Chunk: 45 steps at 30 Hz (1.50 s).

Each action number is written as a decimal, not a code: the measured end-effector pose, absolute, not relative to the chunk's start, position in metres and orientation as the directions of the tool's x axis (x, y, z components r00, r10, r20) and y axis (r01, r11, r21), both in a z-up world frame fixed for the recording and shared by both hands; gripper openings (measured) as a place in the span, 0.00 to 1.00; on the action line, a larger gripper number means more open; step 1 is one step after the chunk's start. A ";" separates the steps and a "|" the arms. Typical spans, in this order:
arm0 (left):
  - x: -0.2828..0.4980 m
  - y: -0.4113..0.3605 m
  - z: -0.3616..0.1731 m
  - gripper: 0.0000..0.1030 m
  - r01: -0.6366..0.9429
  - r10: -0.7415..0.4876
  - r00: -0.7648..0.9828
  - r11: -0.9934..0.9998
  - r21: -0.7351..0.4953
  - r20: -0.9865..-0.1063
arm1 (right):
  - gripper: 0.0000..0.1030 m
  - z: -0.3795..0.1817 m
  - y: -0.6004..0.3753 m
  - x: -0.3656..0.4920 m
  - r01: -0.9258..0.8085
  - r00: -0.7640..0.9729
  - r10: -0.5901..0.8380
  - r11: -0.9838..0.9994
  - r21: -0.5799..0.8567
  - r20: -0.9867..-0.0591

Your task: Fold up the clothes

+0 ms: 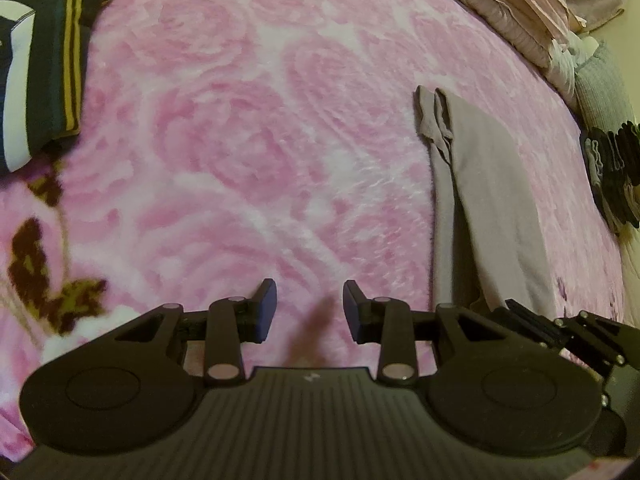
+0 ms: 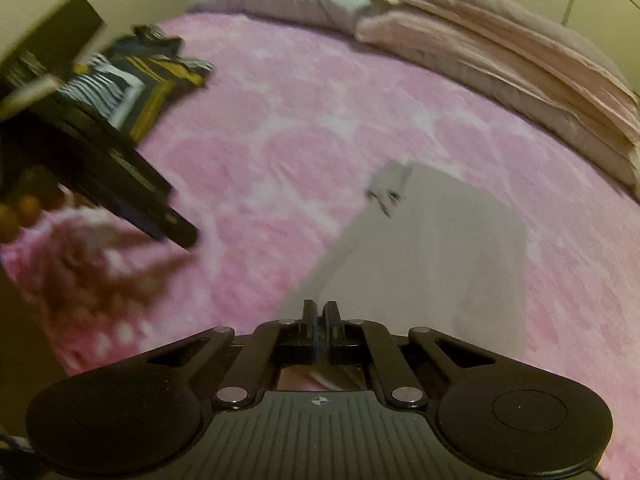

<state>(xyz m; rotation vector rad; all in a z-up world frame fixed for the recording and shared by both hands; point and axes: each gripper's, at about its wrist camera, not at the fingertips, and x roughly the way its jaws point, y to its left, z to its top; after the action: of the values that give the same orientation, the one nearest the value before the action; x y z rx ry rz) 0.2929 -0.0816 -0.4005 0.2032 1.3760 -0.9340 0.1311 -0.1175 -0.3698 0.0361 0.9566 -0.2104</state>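
Note:
A long grey garment (image 1: 492, 200) lies folded lengthwise on the pink rose-patterned blanket (image 1: 240, 140), right of centre in the left wrist view. My left gripper (image 1: 310, 304) hovers open over bare blanket, well left of the garment, with nothing between its fingers. In the right wrist view the grey garment (image 2: 432, 240) runs straight up to my right gripper (image 2: 320, 312), whose fingers are shut on its near edge. The right gripper (image 1: 520, 308) also shows at the garment's near end. The left gripper (image 2: 176, 232) appears blurred at the left.
A folded dark garment with yellow and white stripes (image 1: 40, 72) lies at the far left of the bed (image 2: 132, 80). Stacked pink and grey bedding (image 2: 500, 60) lines the far side. A dark pile of cloth (image 1: 612, 172) sits at the right edge. A hand (image 2: 20, 208) holds the left gripper.

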 end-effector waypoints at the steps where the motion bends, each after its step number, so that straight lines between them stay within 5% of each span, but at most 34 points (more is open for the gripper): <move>1: 0.293 -0.081 -0.401 0.30 0.663 -0.446 -0.088 0.641 -0.387 -0.891 | 0.00 -0.372 -0.115 0.134 0.182 0.552 -0.155 0.981 -0.063 -0.819; 5: 0.293 -0.081 -0.401 0.30 0.670 -0.444 -0.086 0.637 -0.382 -0.892 | 0.00 -0.404 -0.117 0.145 0.189 0.461 -0.094 0.982 -0.006 -0.883; 9: 0.294 -0.086 -0.397 0.30 0.684 -0.438 -0.089 0.626 -0.374 -0.895 | 0.12 -0.395 -0.131 0.145 0.239 0.448 -0.044 0.968 0.072 -0.893; 14: 0.304 -0.118 -0.381 0.30 0.743 -0.517 -0.096 0.532 -0.407 -0.851 | 0.14 -0.361 -0.202 0.128 0.493 0.505 -0.153 0.859 0.139 -0.850; 22: 0.307 -0.232 -0.383 0.29 0.811 -0.617 -0.174 0.352 -0.467 -0.768 | 0.14 -0.385 -0.348 0.105 0.788 0.417 -0.274 0.584 0.194 -0.867; 37: 0.318 -0.304 -0.421 0.26 0.797 -0.569 -0.211 0.371 -0.477 -0.795 | 0.14 -0.410 -0.411 0.150 0.751 0.467 -0.197 0.604 0.268 -0.862; 39: 0.319 -0.305 -0.423 0.19 0.786 -0.570 -0.213 0.383 -0.486 -0.794 | 0.14 -0.413 -0.414 0.153 0.750 0.459 -0.191 0.607 0.264 -0.868; 40: 0.319 -0.305 -0.423 0.04 0.782 -0.573 -0.217 0.383 -0.492 -0.790 | 0.14 -0.414 -0.414 0.155 0.748 0.458 -0.189 0.610 0.262 -0.869; 45: 0.316 -0.293 -0.403 0.01 0.788 -0.610 -0.182 0.379 -0.486 -0.771 | 0.14 -0.409 -0.411 0.165 0.726 0.442 -0.195 0.651 0.222 -0.875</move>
<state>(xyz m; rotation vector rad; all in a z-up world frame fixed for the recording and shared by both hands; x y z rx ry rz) 0.3160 -0.2927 -0.4033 0.1894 1.2258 -1.2598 0.1654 -0.4107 -0.4091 0.6462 0.9489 -0.6227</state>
